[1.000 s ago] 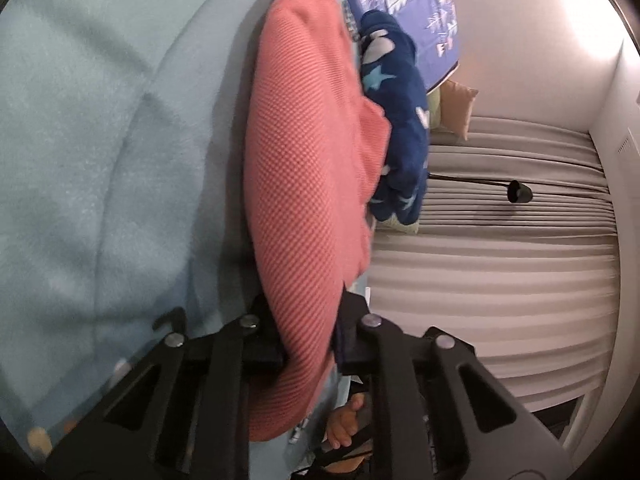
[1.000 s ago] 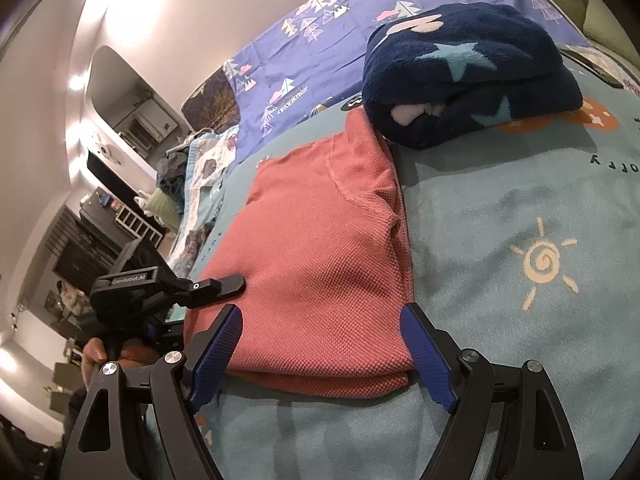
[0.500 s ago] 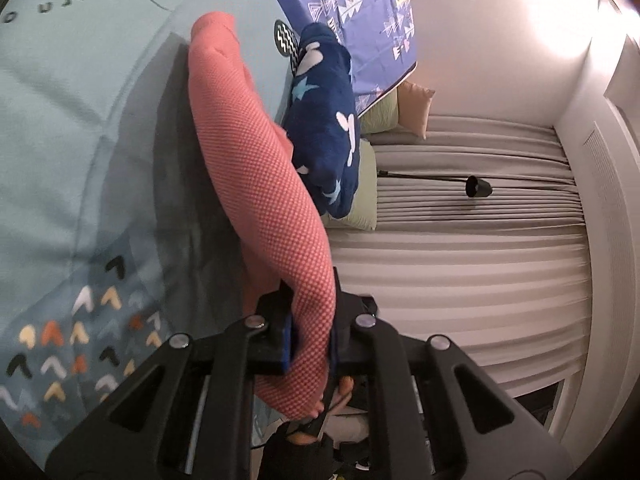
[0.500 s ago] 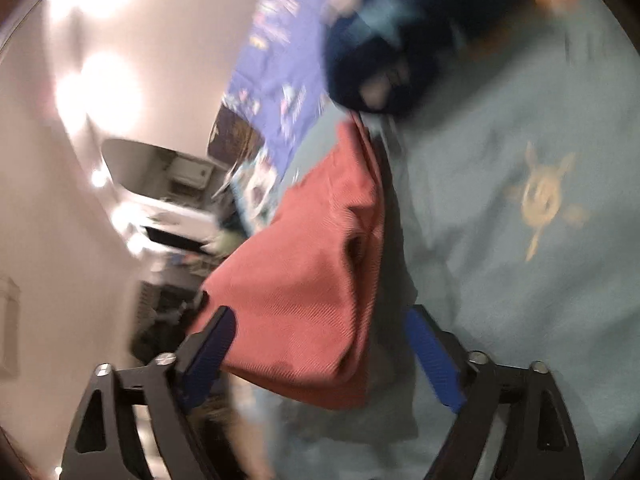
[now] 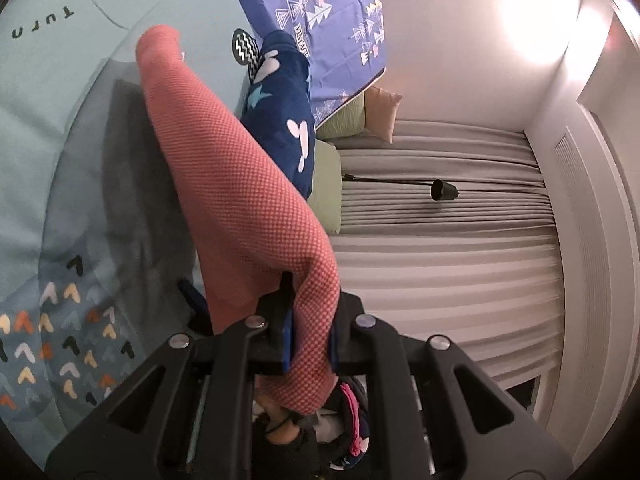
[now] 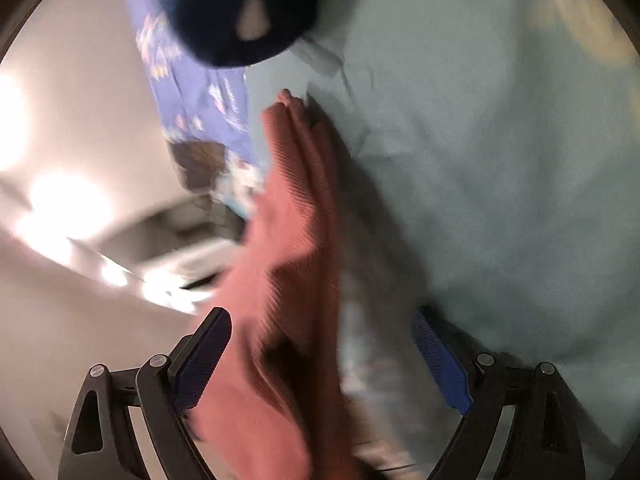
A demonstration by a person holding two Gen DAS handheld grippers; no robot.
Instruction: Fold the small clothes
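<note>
A coral waffle-knit garment (image 5: 240, 184) rises from the teal bed cover (image 5: 60, 120) in a long folded strip. My left gripper (image 5: 310, 320) is shut on its near edge and holds that edge off the bed. In the blurred right wrist view the same garment (image 6: 296, 216) hangs edge-on between the wide blue pads of my right gripper (image 6: 320, 360). That gripper is open, and neither pad presses on the cloth. The garment's far end still rests on the cover (image 6: 480, 160).
A folded navy fleece with stars (image 5: 280, 96) lies just beyond the garment, also seen in the right wrist view (image 6: 236, 12). Behind it are a purple patterned sheet (image 5: 320, 12), green pillows (image 5: 326, 184), grey curtains (image 5: 440, 260) and a black lamp (image 5: 442, 191).
My left gripper has lifted the garment's edge up off the bed. My right gripper has rolled over and come down, its jaws a little wider, with the garment now edge-on between them.
</note>
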